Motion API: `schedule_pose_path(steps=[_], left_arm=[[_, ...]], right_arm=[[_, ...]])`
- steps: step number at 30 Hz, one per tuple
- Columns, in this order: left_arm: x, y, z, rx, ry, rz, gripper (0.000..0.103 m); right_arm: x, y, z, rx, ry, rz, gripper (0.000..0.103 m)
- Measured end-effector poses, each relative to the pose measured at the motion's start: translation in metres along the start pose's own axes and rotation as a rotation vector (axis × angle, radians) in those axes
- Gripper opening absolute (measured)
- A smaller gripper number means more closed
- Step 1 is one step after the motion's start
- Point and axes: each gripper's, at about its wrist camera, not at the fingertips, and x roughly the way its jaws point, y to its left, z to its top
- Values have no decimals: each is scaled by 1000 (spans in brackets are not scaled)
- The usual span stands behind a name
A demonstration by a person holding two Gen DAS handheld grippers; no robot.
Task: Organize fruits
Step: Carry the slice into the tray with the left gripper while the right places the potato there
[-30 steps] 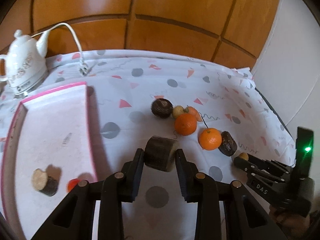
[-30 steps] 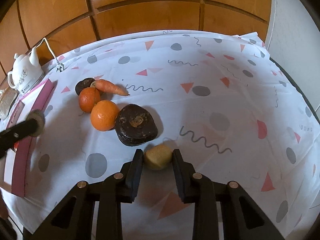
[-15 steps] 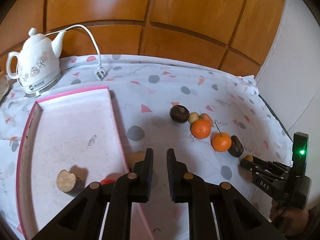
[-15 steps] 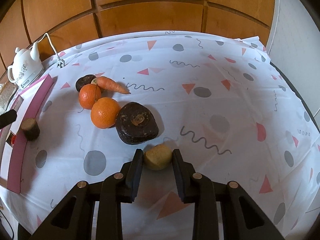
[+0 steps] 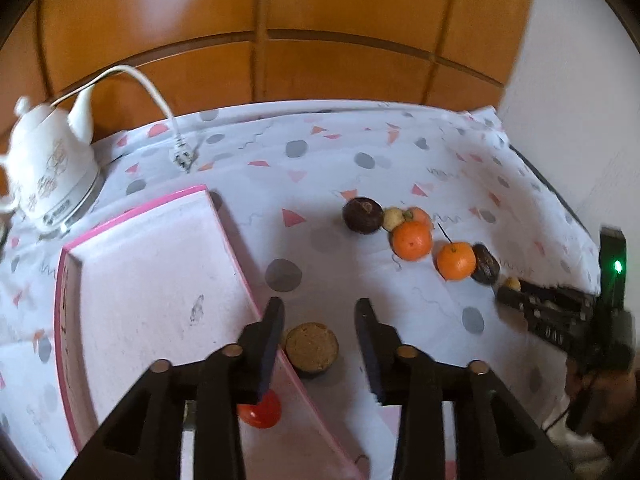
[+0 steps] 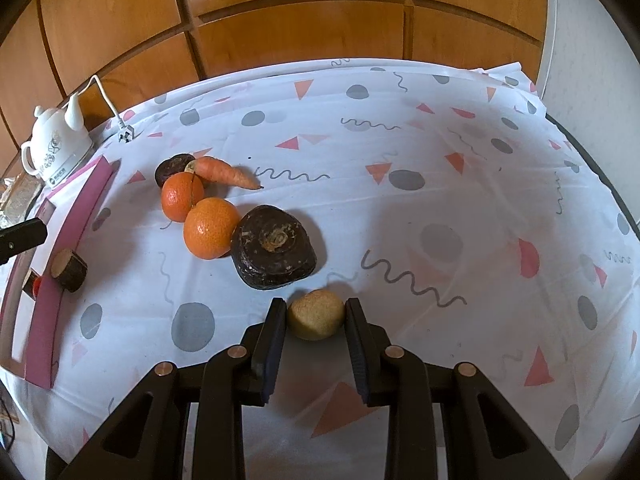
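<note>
Our left gripper [image 5: 318, 312] jaws have just been opening, the brown stub [image 5: 312, 346] lying loose between them; our right gripper [image 6: 316, 312] jaws clamp the yellow fruit [image 6: 316, 319].

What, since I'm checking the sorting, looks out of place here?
The short brown cylinder with a tan cut face lies on the patterned tablecloth against the pink tray's outer wall, not inside, where the small red fruit sits.

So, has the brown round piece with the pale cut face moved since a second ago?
Yes. In the right wrist view the brown piece has shifted down and off the pink tray's wall onto the cloth, where it now rests beside that wall.
</note>
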Motion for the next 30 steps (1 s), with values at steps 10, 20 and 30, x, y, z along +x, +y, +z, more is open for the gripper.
schedule_pose_path(steps=[10,20,30], left_arm=[[24,-28,-12,333,195,6,46],[55,-37,-2,617,371,17,51],[51,-16,5,479,310,-43,38]], right_arm=[[0,-4,0,20,-7,25,30],[0,-5,1,26,2,36,30],[0,-5,2,17,0,36,30]])
